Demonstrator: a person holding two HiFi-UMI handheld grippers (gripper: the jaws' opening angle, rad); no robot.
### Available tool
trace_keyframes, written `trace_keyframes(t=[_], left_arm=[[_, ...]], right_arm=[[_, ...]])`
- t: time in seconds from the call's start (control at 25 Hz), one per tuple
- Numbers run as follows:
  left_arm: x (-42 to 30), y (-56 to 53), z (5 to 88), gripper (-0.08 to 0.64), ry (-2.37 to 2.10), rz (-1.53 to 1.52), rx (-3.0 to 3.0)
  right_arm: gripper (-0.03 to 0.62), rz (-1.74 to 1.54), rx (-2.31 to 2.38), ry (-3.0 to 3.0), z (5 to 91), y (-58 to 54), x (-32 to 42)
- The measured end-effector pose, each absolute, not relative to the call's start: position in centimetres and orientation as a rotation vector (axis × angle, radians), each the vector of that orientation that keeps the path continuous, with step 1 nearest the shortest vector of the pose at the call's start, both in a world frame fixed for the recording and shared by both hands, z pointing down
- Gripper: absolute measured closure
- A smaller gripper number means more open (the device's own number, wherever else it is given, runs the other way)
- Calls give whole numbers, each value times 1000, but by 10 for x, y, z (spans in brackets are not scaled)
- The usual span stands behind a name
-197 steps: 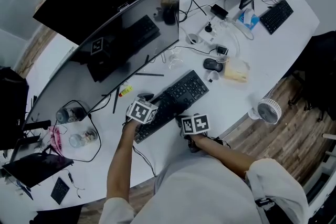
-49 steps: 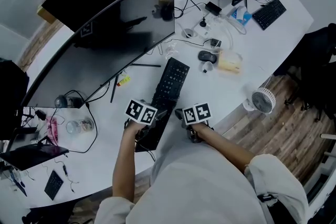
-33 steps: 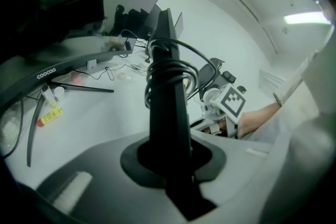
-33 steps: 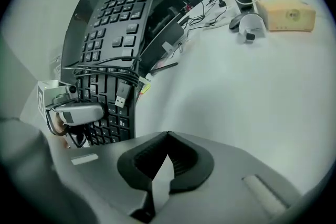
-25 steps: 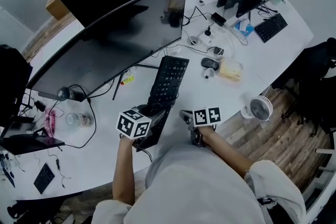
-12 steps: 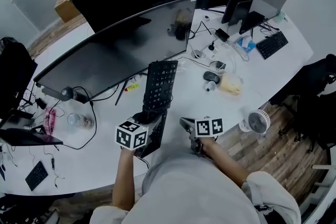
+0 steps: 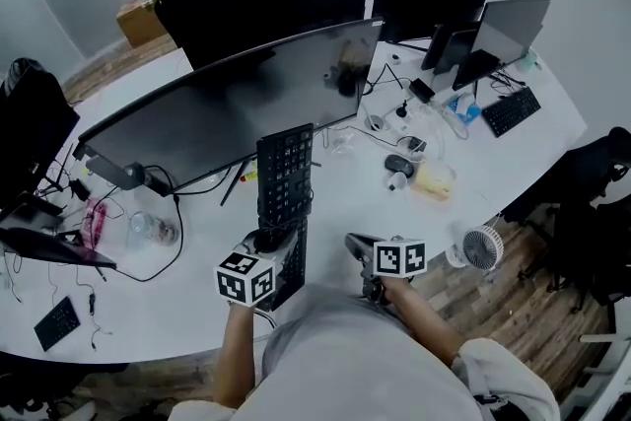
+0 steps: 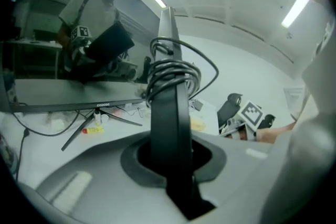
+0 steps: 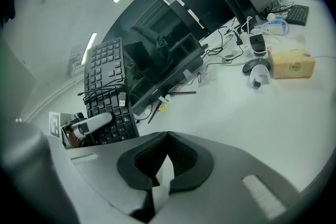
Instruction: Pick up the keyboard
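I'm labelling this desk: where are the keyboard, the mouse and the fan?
keyboard point(image 7: 285, 175), head view, on its keys.
mouse point(image 7: 398, 163), head view, on its back.
fan point(image 7: 480, 249), head view, on its grille.

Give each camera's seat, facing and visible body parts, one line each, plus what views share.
Head view: on the head, steeply down at white desk; both forearms show.
Left gripper view: on left gripper, along jaws shut on black keyboard.
Right gripper view: on right gripper, jaws together, facing desk.
Shared: all show the keyboard.
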State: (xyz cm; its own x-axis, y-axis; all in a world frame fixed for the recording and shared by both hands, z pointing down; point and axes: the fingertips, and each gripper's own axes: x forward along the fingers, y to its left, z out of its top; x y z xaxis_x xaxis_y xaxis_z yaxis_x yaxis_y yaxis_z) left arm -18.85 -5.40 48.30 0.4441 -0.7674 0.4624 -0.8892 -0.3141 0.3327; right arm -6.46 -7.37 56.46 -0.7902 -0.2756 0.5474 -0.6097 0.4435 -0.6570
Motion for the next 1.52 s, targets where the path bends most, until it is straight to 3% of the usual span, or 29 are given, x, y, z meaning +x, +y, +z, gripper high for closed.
trace_keyframes(t=[0.84, 1.52], left_arm=[[-231, -21, 448, 560, -1644, 20, 2181], [-238, -3, 416, 560, -1845, -59, 2124]], right_arm=[[594, 1004, 785, -2516, 511, -74, -76], [594, 768, 832, -2674, 454, -109, -45]])
